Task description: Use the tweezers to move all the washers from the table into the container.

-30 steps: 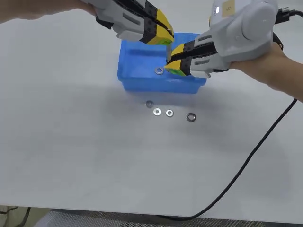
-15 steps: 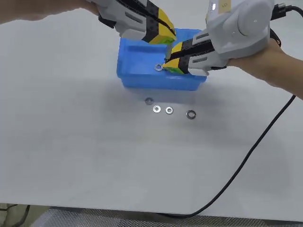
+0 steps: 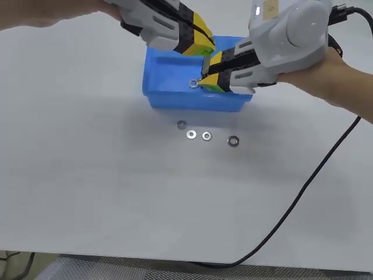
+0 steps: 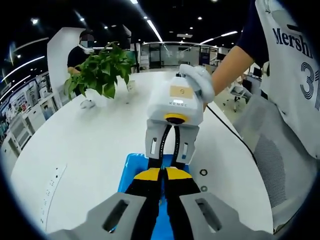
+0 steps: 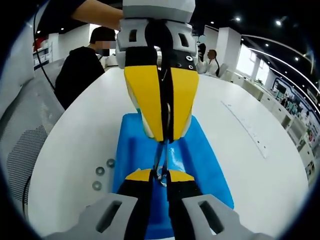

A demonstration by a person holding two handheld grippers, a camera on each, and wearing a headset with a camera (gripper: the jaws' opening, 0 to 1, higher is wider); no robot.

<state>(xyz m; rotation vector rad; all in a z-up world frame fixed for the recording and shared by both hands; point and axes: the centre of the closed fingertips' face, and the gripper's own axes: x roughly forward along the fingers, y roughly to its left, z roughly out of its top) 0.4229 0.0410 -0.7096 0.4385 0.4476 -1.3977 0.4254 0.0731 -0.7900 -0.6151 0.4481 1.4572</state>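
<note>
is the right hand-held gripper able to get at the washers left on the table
Likely yes: the four washers lie bare on the table beside the container, where the right hand-held gripper hovers.

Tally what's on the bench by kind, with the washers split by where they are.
Blue plastic container: 1
Thin metal tweezers: 1
Silver metal washers lying on the white table: 4
Silver metal washer at the tweezer tips: 1
Black cable: 1
Total: 8
</note>
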